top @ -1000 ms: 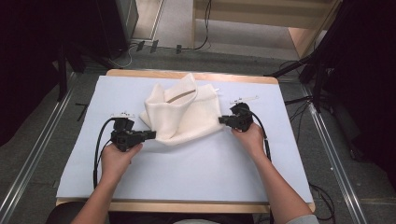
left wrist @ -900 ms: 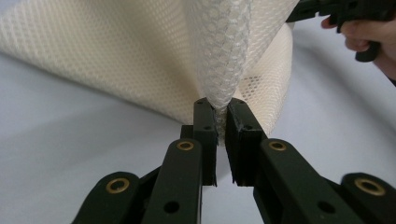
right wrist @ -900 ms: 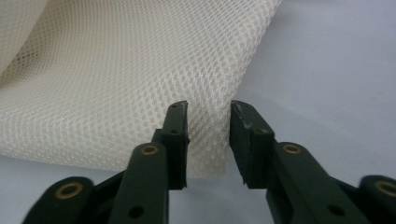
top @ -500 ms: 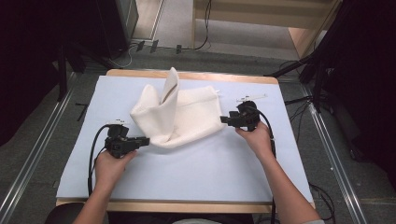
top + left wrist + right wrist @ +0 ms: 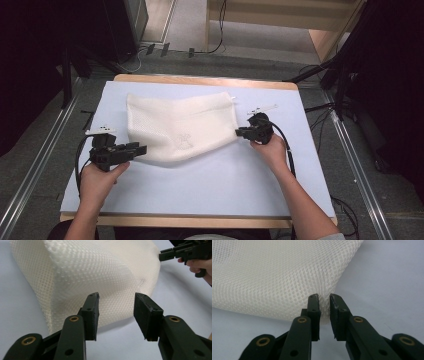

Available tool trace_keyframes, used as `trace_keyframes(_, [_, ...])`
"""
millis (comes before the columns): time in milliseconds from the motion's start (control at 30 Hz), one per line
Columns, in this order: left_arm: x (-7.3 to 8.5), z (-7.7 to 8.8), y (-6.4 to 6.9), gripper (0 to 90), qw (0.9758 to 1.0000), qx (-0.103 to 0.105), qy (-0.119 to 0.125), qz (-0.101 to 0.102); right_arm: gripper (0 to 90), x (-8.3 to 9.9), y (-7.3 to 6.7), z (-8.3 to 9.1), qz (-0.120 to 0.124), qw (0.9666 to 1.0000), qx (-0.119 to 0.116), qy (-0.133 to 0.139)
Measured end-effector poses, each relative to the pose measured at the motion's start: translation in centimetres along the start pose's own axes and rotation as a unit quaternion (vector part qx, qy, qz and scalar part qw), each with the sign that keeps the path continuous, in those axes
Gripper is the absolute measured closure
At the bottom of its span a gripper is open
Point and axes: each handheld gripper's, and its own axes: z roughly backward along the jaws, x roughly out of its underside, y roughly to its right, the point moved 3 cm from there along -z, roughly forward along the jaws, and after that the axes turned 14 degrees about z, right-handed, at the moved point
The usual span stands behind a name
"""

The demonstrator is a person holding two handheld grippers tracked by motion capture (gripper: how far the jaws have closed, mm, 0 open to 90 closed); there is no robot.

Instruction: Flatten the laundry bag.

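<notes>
Mesh bag (image 5: pixel 180 129) flat mid-table on the blue mat (image 5: pixel 210 185). Right gripper (image 5: pixel 324 298) has just closed, pinching the bag's corner. Left gripper (image 5: pixel 116 298) has just opened, jaws apart, nothing between, just short of the bag.

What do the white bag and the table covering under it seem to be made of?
White bag: likely a synthetic mesh fabric, soft and matte; the right gripper view shows an open honeycomb weave, and it folds limply. Table covering: a smooth pale-blue sheet, possibly paper or plastic; no weave visible, so this stays uncertain.
</notes>
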Motion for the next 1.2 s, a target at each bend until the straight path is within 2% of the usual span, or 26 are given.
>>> trace_keyframes(200, [-0.3,0.0,-0.8,50.3,0.9999,-0.002,-0.007,0.009,84.5,-0.5,0.9,-0.3,0.007,0.9999,0.012,0.009])
trace_keyframes(300, [-0.5,0.0,-0.9,49.2,0.9999,-0.004,-0.005,0.008,84.6,-0.8,1.9,-0.4,0.004,0.9989,0.032,0.035])
trace_keyframes(367, [-0.8,0.0,-0.9,47.7,0.9999,-0.009,-0.005,0.001,85.1,-1.3,2.7,-0.9,-0.008,0.9991,0.032,0.025])
trace_keyframes(400, [-0.8,0.1,-1.0,47.0,0.9999,-0.012,-0.007,-0.004,85.3,-1.9,3.2,-1.1,-0.011,0.9989,0.034,0.028])
trace_keyframes(533, [-1.1,0.4,-1.2,43.6,1.0,-0.007,-0.001,0.004,84.9,-3.3,4.5,-2.3,-0.014,0.9985,0.046,0.028])
trace_keyframes(600, [-1.2,0.4,-1.3,42.7,0.9999,-0.014,-0.001,-0.001,81.2,-3.5,4.8,-2.9,-0.017,0.9985,0.048,0.02])
trace_keyframes(633, [-1.4,0.4,-1.4,42.5,0.9999,-0.011,-0.005,0.001,76.5,-3.5,4.8,-3.1,-0.022,0.9983,0.052,0.017])
trace_keyframes(700, [-1.5,0.5,-1.4,41.1,0.9999,-0.007,-0.006,0.005,63.3,-3.5,4.8,-3.0,-0.026,0.9982,0.051,0.02])
trace_keyframes(767, [-2.2,1.1,-1.2,40.2,1.0,-0.003,0.007,0.003,56.6,-3.6,4.6,-2.1,-0.029,0.998,0.05,0.026])
trace_keyframes(867, [-3.1,1.1,-1.0,38.7,0.9999,-0.006,0.015,0.0,55.1,-3.6,4.0,-0.5,-0.028,0.9978,0.046,0.038])
trace_keyframes(933, [-3.7,0.8,-1.2,38.3,0.9997,-0.013,0.017,0.011,55.0,-3.2,3.2,0.4,-0.026,0.9979,0.041,0.043])
trace_keyframes(1033, [-4.2,0.3,-1.3,40.3,0.9996,-0.014,0.021,0.017,54.9,-2.3,1.9,1.3,-0.013,0.9984,0.037,0.042])
trace_keyframes(1067, [-4.3,-0.2,-1.3,40.3,0.9996,-0.009,0.019,0.02,54.9,-2.3,1.9,1.3,-0.013,0.9984,0.037,0.042])
trace_keyframes(1100, [-4.5,-0.7,-1.2,48.0,0.9995,-0.005,0.023,0.02,55.2,-1.4,1.1,1.8,-0.005,0.9988,0.035,0.035])
trace_keyframes(1167, [-4.6,-1.3,-0.9,50.6,0.9994,-0.008,0.029,0.017,55.6,-0.8,0.8,2.0,-0.007,0.999,0.031,0.031])
trace_keyframes(1200, [-4.7,-1.6,-0.6,57.7,0.9993,-0.001,0.034,0.014,56.3,-0.4,0.7,2.3,-0.008,0.9991,0.029,0.031])
